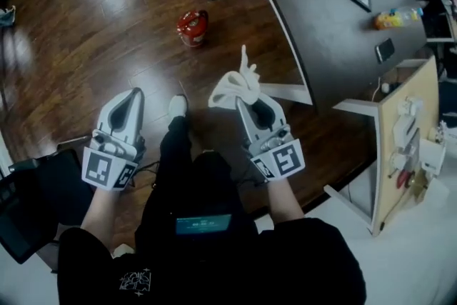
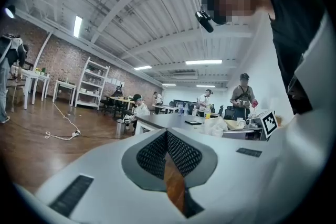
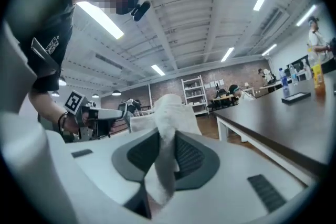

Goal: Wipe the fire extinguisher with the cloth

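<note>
White crumpled cloth (image 1: 232, 86) is pinched in the closed jaws of our right gripper (image 1: 246, 102), middle of the frame. Our left gripper (image 1: 133, 98), lower left, has its jaws together on nothing. We see the small red fire extinguisher (image 1: 193, 27) on the dark wooden floor (image 1: 107, 25), upper centre, well apart from both.

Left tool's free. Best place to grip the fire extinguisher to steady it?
Probably the top fitting of the fire extinguisher, coming straight down from above. It stands upright on the floor, and its round red body looks wide for the left tool.
</note>
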